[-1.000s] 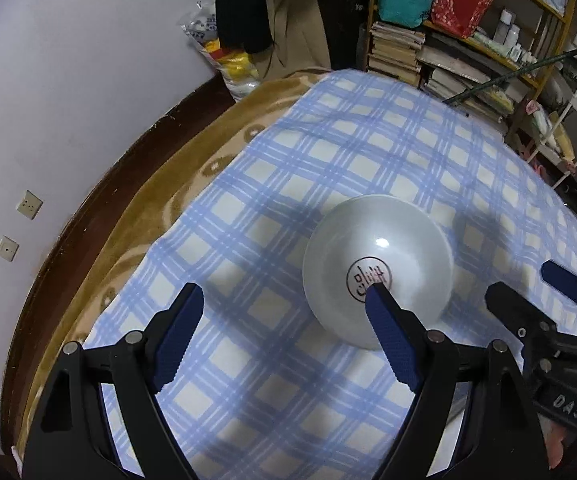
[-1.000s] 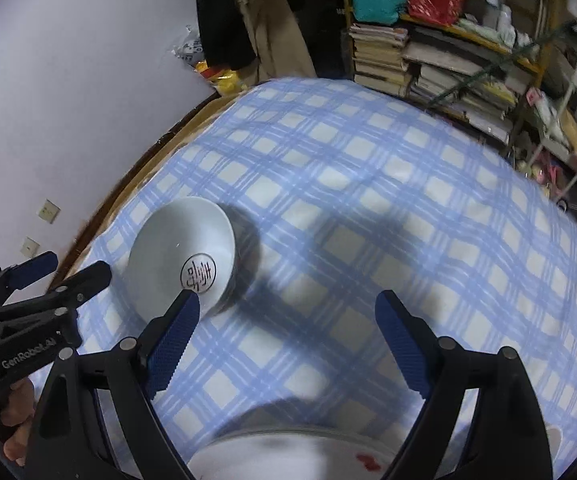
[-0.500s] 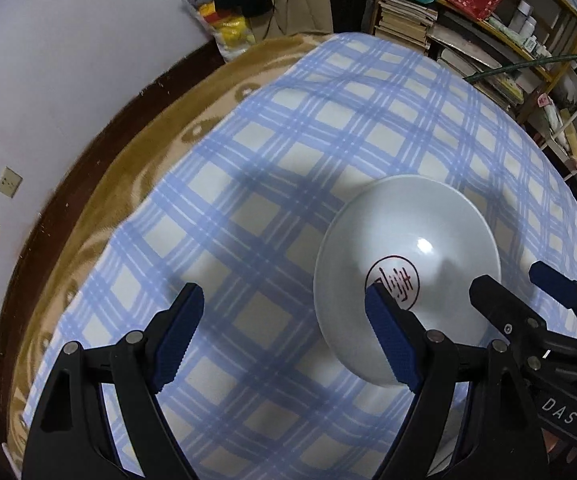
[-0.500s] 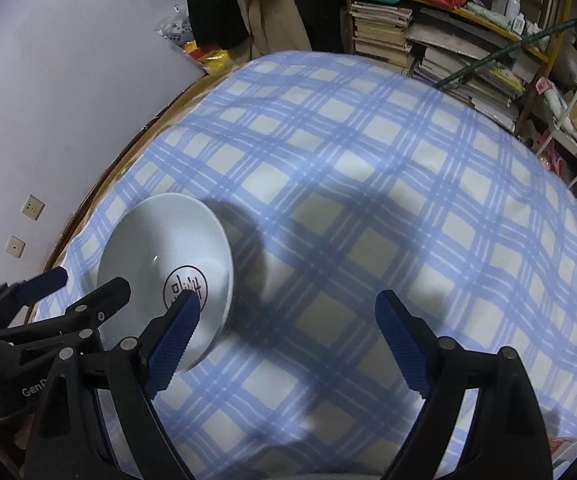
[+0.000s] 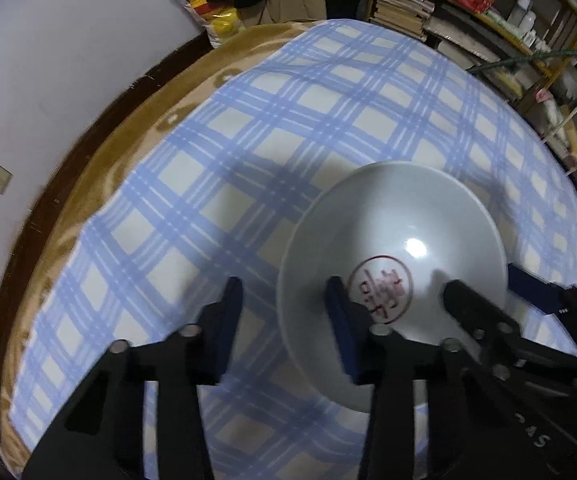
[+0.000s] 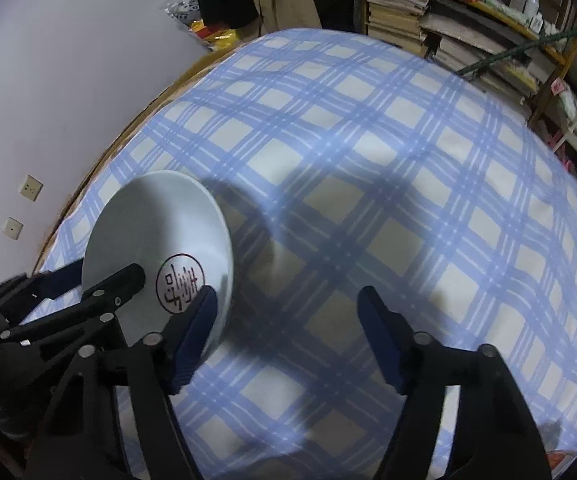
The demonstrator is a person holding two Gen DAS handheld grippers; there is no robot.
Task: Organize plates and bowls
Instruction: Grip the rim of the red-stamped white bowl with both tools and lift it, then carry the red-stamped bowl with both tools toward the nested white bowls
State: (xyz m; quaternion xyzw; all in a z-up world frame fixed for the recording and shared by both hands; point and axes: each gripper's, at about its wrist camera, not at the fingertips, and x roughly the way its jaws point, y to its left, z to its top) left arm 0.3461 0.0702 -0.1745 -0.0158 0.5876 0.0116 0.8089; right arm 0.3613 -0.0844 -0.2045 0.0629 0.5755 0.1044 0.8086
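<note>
I see white bowl (image 5: 392, 256) on checked surface (image 5: 272, 128). Left claw (image 5: 284, 316) narrowing astride its left rim, right claw (image 6: 288, 312) narrowing astride right rim; contact probably not yet.

In the left wrist view the near rim of the bowl (image 5: 392, 220) at lower centre is hidden behind the black arms of the left gripper (image 5: 284, 308) and the right gripper (image 5: 484, 296). Whether any pad touches the rim cannot be told. The shelves (image 5: 484, 20) at upper right are cut off by the frame's edge, their contents too small to name. In the right wrist view the bowl's (image 6: 160, 220) lower left edge is covered, and the tablecloth (image 6: 388, 160) blurs toward the right.
</note>
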